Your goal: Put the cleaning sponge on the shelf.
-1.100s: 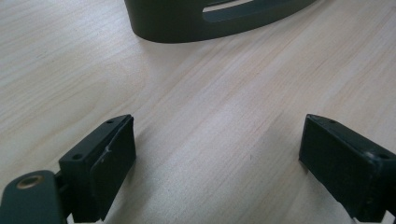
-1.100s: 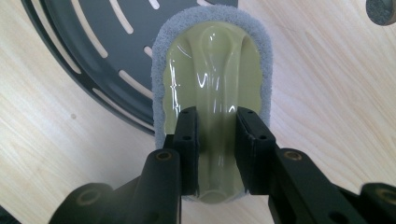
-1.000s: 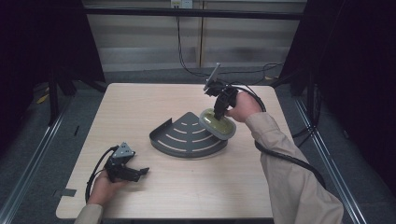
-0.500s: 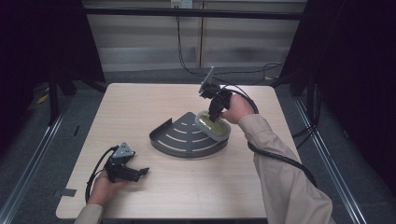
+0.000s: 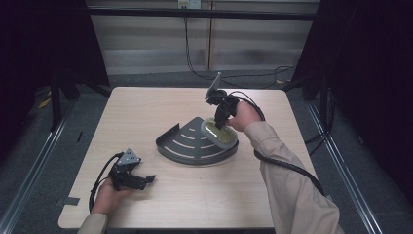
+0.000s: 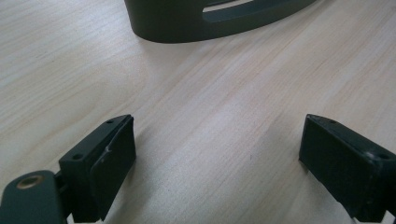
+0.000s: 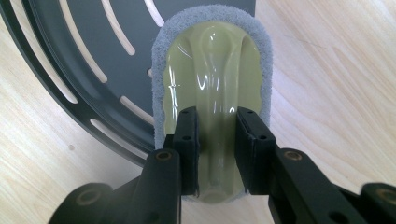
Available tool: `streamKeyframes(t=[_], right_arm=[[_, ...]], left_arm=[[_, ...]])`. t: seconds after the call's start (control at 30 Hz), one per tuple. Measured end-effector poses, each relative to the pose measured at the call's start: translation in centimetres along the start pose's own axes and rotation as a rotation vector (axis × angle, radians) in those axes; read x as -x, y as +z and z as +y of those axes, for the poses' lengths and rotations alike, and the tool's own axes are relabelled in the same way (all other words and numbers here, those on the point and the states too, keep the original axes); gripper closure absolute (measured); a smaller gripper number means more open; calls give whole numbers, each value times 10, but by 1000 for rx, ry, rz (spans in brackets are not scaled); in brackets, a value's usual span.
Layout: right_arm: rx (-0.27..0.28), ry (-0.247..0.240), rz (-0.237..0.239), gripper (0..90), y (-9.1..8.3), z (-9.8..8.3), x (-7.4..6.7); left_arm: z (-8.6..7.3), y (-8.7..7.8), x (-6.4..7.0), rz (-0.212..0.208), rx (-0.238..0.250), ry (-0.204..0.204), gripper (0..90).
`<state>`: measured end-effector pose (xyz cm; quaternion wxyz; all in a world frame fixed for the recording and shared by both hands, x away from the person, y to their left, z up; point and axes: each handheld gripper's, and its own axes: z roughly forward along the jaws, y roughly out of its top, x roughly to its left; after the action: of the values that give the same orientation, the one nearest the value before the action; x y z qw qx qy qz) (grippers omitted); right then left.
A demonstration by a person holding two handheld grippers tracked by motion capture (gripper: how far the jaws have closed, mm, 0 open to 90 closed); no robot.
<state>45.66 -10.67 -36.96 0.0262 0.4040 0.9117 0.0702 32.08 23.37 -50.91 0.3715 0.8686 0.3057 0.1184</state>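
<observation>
High view: a pale wood table (image 5: 146, 112) carries a dark, fan-shaped slotted rack (image 5: 187, 144) near its middle. The right gripper (image 5: 220, 122) reaches down over the rack's right part, its jaws clamped on the raised ridge of a scrubber (image 5: 219, 134), a yellow-green plastic body with a grey pad rim. The scrubber sits tilted over the rack's right edge.

Right gripper view: the scrubber (image 7: 212, 84) lies partly over the rack (image 7: 84, 56) and partly over bare wood, with the rack's curved rim running beneath its left side. The jaws press the central ridge from both sides.

The left gripper (image 5: 141, 180) rests near the table's front left corner, held by a hand (image 5: 108, 197), well apart from the rack. Its jaws stand wide apart with nothing between them; in the left gripper view, bare wood lies ahead up to the rack's wall (image 6: 210, 21).

Open tabletop surrounds the rack on all sides, widest at the left and back. The front edge runs just beside the left hand.
</observation>
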Motion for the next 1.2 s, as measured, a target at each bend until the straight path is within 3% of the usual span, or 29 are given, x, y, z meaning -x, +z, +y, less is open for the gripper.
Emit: streamKeyframes(t=[1.2], right_arm=[[-12, 10, -2, 714, 20, 4, -2]], left_arm=[[0, 0, 0, 1, 0, 0, 103]])
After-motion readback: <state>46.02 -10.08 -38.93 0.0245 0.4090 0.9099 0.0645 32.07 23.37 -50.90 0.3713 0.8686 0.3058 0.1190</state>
